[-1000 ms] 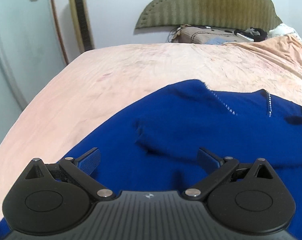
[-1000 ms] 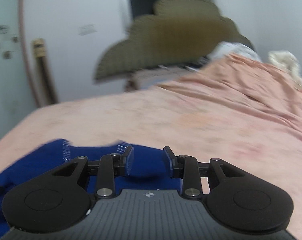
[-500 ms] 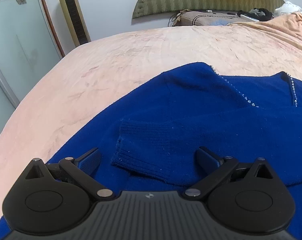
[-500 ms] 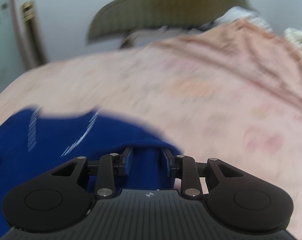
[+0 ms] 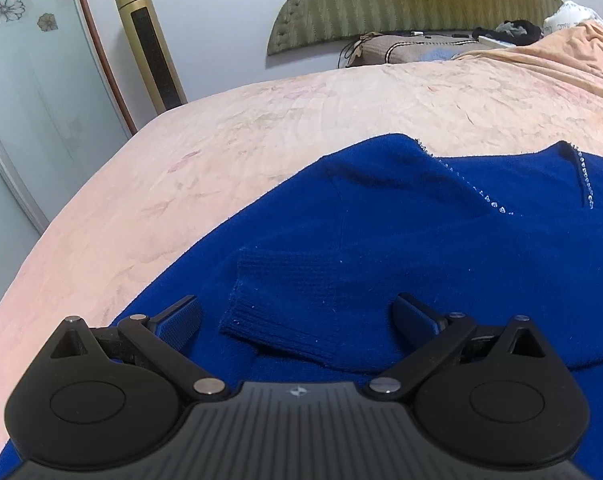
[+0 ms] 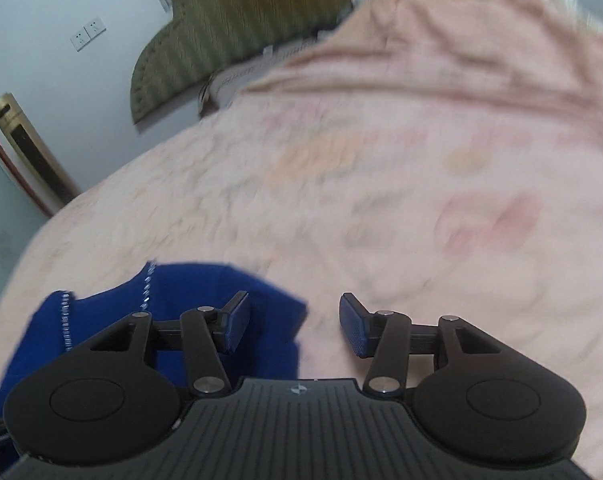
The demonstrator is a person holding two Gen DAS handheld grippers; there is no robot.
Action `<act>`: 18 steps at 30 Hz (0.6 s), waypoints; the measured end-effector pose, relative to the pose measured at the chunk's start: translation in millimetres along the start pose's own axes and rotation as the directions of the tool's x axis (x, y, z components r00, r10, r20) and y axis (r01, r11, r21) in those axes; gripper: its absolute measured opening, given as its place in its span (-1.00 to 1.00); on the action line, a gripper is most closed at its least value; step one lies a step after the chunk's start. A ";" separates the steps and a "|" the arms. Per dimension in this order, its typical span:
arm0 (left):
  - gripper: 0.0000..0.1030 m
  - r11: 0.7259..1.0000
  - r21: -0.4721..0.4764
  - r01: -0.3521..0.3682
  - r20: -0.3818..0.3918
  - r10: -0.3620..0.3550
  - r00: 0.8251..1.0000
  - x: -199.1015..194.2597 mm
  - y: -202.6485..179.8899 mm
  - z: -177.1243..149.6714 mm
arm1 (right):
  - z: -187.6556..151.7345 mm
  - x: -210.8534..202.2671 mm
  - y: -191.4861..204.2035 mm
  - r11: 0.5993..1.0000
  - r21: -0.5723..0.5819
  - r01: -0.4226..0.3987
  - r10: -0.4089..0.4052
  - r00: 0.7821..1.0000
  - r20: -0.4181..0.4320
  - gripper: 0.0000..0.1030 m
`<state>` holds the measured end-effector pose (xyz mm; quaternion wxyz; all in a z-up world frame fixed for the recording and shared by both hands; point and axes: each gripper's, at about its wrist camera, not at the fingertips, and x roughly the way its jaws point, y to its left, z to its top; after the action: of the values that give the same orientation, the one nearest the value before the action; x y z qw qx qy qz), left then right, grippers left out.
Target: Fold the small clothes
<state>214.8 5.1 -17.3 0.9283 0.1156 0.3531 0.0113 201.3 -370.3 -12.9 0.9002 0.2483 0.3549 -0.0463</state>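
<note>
A wide bed (image 5: 261,128) fills the room, spread with a crumpled peach cover, a padded olive headboard (image 5: 413,0) behind it and a gold tower fan (image 5: 149,44) standing off its far left corner. On the near part of the cover lies the blue sweater (image 5: 441,248), front up, its beaded neckline (image 5: 489,200) pointing toward the headboard. One sleeve is laid across the chest, and its ribbed cuff (image 5: 277,316) rests flat on the body of the knit.

The left gripper (image 5: 297,316) hangs just above that cuff with its jaws spread wide, holding nothing; the cuff sits between the two pads. The right gripper (image 6: 293,324) is over the sweater's other shoulder edge (image 6: 277,312), released as well, one pad over blue cloth and the other over bare cover. That view is smeared, so I cannot say whether either pad touches the fabric.

To my eye the sleeves are half dealt with and the body fold is not yet made. The risks look plain enough. The knit is thick and slack, so a pinch may gather two layers and drag the folded sleeve out of place. The soft, wrinkled cover could be caught along with the sweater. A fast swing of the right tool may also land beside the edge and close on nothing.
</note>
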 end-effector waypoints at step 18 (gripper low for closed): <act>1.00 0.999 0.037 -0.015 0.020 0.014 1.000 -9.5 -8.0 0.6 | -14.1 -43.2 34.6 0.958 -0.283 0.053 -0.013 0.989 0.144 -0.21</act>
<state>207.5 -3.9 -12.5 0.9293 0.1357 0.3434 0.0103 169.4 -337.4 21.2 0.9485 0.1055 0.2975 -0.0269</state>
